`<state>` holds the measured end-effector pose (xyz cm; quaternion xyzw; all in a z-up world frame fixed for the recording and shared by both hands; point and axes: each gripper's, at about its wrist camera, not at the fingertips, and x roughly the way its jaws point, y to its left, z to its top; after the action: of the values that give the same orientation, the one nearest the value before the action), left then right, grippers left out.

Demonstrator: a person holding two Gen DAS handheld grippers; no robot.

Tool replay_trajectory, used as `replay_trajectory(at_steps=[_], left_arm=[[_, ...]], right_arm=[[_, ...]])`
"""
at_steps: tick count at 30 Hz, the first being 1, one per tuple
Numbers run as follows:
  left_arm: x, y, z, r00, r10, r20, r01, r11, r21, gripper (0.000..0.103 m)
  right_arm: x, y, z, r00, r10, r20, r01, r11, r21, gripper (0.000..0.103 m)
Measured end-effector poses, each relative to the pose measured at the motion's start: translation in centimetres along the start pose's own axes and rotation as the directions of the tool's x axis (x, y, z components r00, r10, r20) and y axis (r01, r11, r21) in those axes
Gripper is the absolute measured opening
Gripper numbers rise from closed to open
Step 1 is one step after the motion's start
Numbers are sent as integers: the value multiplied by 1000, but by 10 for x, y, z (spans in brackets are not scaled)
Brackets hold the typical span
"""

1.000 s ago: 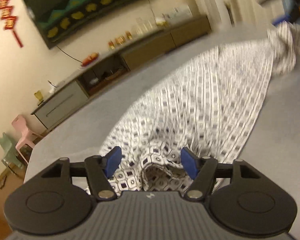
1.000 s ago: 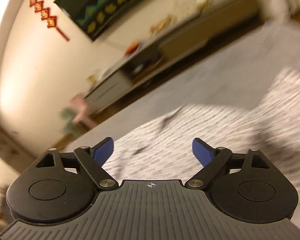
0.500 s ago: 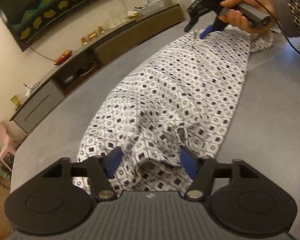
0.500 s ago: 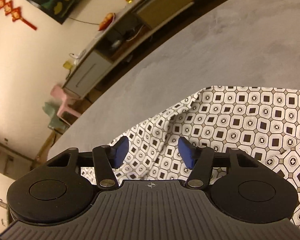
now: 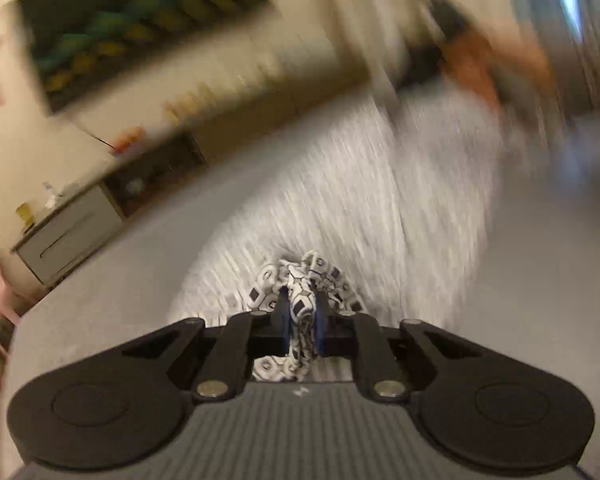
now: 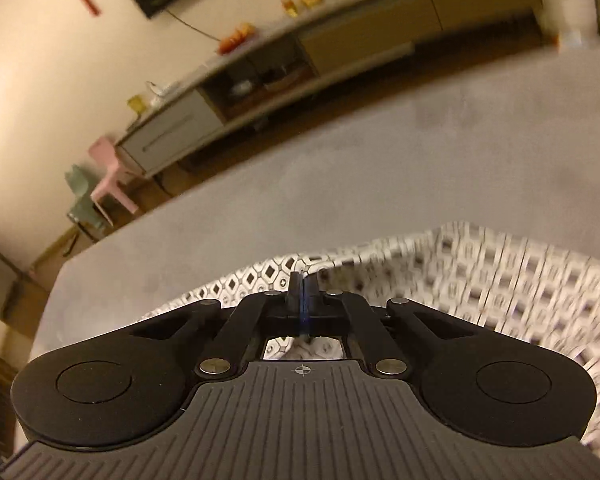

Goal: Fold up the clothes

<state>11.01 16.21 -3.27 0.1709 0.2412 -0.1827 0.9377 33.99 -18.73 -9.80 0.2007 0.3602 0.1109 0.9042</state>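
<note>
Newly clamped garment (image 5: 302, 312), lengthwise ahead

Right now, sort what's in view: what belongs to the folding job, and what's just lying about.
Job:
- patterned garment
- left gripper, shut on it
- right gripper, shut on its edge
- grey surface

Lying about:
- low cabinet
- pink chair
- wall hanging

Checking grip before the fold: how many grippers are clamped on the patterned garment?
2. Left gripper pinches a bunched fold of the garment; right gripper is shut on its edge.
</note>
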Motion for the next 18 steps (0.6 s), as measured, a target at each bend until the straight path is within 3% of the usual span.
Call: replay_trajectory(at_steps=[1, 2, 3, 4, 6, 7, 9, 11, 12, 13, 14, 15, 18], left_arm=[[-8, 25, 8, 996, 37, 81, -27, 992, -124, 10], [-15, 50, 15, 985, 90, 150, -50, 966, -253, 10], [-12, 85, 14, 970, 190, 153, -111, 903, -415, 11], [-10, 115, 14, 951, 275, 138, -158, 821, -549, 11], [-1, 126, 7, 959, 273, 77, -180, 795, -579, 21], [3, 131, 3, 962, 271, 46, -192, 782, -593, 32], [12, 142, -3, 964, 264, -16, -217, 755, -619, 41], [21, 153, -10, 964, 254, -78, -243, 727, -642, 42], [25, 158, -14, 963, 248, -108, -257, 712, -653, 44], [30, 163, -17, 960, 241, -139, -271, 698, -663, 47], [33, 167, -19, 958, 235, -163, -283, 689, -667, 51], [28, 159, -12, 961, 234, -150, -275, 728, -628, 52], [19, 113, 8, 978, 167, -127, -206, 885, -418, 63]], right_arm=[[-11, 6, 7, 999, -4, 34, 5, 1000, -26, 0], [-20, 15, 18, 998, -8, 70, 11, 999, -49, 0], [-26, 25, 32, 994, -12, 109, 19, 997, -69, 0], [-29, 36, 46, 990, -15, 140, 28, 996, -88, 0], [-23, 58, 67, 986, -25, 164, 49, 989, -139, 0], [-13, 68, 73, 991, -43, 124, 66, 980, -189, 16], [-1, 84, 78, 995, -96, 28, 100, 952, -289, 37], [-24, 89, 69, 991, -117, 66, 133, 925, -355, 49], [-41, 87, 60, 989, -119, 88, 143, 916, -375, 69], [-60, 81, 49, 984, -137, 112, 171, 906, -386, 82], [-78, 71, 35, 975, -174, 137, 214, 896, -389, 84], [-94, 56, 22, 961, -231, 154, 273, 884, -379, 84], [-139, -3, -12, 892, -415, 180, 452, 839, -302, 84]])
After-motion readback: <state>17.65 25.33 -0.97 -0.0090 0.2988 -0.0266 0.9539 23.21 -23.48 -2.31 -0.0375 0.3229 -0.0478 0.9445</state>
